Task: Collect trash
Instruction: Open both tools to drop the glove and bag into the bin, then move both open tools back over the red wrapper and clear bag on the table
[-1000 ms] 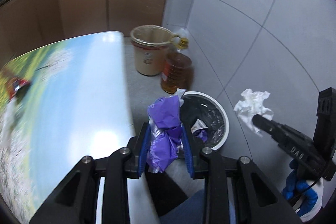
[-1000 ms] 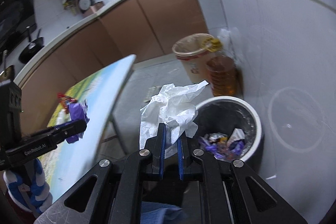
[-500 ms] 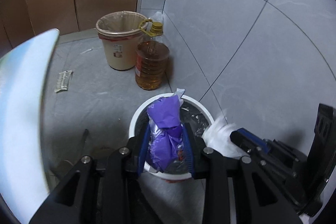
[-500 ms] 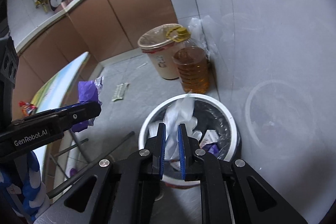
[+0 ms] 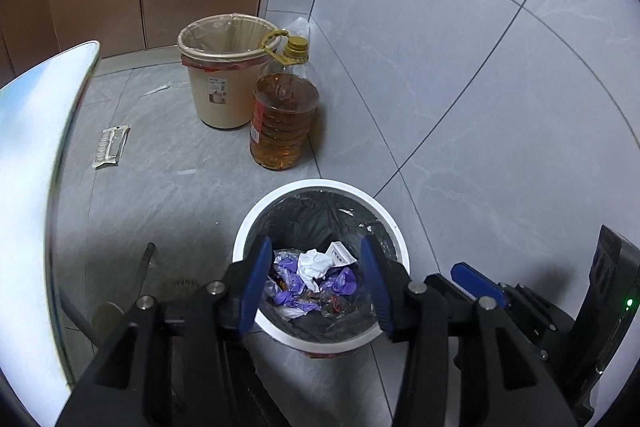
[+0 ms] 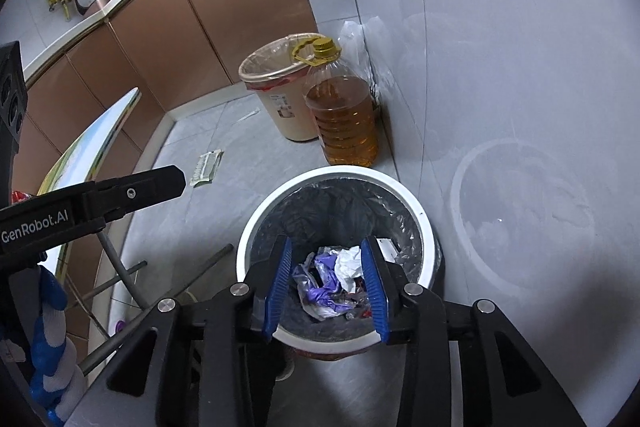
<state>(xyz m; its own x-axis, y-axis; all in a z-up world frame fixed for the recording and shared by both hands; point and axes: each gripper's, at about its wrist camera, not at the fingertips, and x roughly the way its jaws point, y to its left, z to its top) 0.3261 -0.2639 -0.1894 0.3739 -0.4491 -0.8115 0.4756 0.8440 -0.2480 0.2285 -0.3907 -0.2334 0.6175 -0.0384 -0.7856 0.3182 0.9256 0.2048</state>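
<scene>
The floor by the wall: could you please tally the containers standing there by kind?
White-rimmed bin with black liner: 1
Beige bin with clear liner: 1
Oil bottle with yellow cap: 1
Total: 3

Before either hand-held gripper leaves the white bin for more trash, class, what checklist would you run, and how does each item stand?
1. Left hand-held gripper empty: ok, its jaws have just been opening and nothing is between them.
2. Right hand-held gripper empty: ok, jaws have just been opening, nothing held.
3. Purple wrapper inside the white bin: ok.
4. White tissue inside the bin: ok.
5. Nothing hanging over the bin rim: ok.
6. Floor free of trash: not ok, a flat packet lies near the table.
</scene>
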